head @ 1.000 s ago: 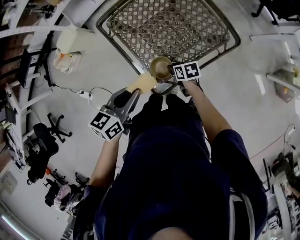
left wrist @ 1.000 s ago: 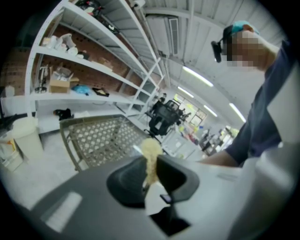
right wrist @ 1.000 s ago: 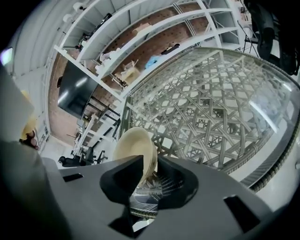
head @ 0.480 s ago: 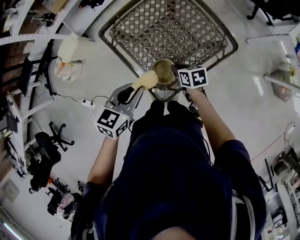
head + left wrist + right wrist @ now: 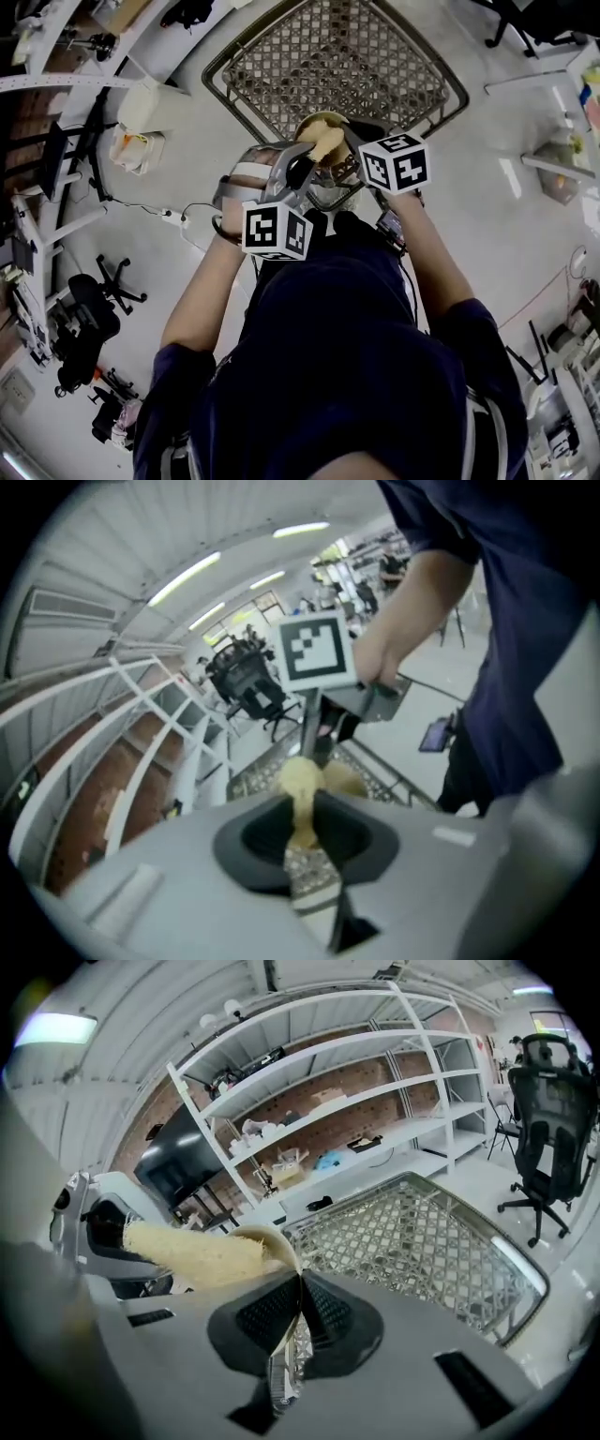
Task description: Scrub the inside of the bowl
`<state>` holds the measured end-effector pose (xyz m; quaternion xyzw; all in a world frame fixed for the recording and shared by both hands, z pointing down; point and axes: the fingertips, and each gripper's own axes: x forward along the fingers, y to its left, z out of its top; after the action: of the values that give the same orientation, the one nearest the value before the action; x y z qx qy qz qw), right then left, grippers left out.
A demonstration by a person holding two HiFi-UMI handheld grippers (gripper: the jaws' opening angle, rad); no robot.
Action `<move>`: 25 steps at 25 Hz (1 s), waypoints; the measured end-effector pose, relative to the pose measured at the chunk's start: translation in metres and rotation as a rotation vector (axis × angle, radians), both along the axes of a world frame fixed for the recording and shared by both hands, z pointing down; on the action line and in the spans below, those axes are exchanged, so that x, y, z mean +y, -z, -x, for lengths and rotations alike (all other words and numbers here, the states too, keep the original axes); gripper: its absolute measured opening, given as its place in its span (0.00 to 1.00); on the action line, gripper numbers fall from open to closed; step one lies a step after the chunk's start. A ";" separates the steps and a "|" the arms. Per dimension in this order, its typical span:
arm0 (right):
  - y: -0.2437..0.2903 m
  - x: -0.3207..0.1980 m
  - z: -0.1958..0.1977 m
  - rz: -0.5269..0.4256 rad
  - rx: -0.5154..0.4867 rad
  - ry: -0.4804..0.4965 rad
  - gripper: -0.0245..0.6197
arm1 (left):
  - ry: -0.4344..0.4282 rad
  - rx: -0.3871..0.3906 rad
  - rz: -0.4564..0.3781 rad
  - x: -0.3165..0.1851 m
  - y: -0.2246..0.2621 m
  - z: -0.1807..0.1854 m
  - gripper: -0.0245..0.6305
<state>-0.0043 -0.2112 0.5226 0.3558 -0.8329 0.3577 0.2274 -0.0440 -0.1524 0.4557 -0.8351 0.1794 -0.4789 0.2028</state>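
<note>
Nearest of all is the person's dark blue shirt (image 5: 347,356), with both bare forearms reaching ahead to the bowl (image 5: 270,1239). There are two tongs, and each carries one cube printed with black-and-white square patterns. The left cube (image 5: 275,231) sits below and left of the bowl in the head view. The right cube (image 5: 395,162) sits just right of the bowl.

The left tongs (image 5: 302,810) are clenched on the near end of the one brush (image 5: 202,1252), a pale yellow, bristly thing. Its long axis runs from those tongs up and to the right in the head view, and its far end points into the bowl's mouth. In the right gripper view the brush lies nearly level, entering the bowl from the left.

The right tongs (image 5: 298,1283) have just been closing and now grasp the thin rim of the bowl at its right side. The single tan bowl is held up in the air, tipped so that its mouth turns toward the brush.

Beyond and below the bowl stands one wire-mesh bench (image 5: 309,56) with a dark frame, on the pale floor (image 5: 169,187). Farther off past the bowl, white shelves (image 5: 375,1082) run along a brick wall. One black office chair (image 5: 551,1138) stands to the right of the bench.
</note>
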 end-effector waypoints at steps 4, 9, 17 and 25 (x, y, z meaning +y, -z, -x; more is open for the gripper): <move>0.003 0.006 0.000 0.006 -0.021 -0.024 0.06 | -0.022 -0.096 -0.028 -0.012 -0.004 0.004 0.13; 0.009 0.003 -0.004 -0.020 -0.022 -0.038 0.07 | -0.023 -0.179 -0.002 0.007 -0.021 0.015 0.13; 0.013 0.005 0.000 -0.016 -0.041 -0.049 0.06 | -0.016 -0.101 0.041 0.018 -0.017 0.001 0.13; 0.014 0.016 -0.001 -0.016 -0.050 -0.035 0.07 | 0.057 -0.138 -0.001 -0.001 -0.010 0.009 0.13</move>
<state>-0.0032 -0.1955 0.5085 0.3630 -0.8348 0.3639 0.1973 -0.0529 -0.1539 0.4659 -0.7944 0.1889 -0.5409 0.2015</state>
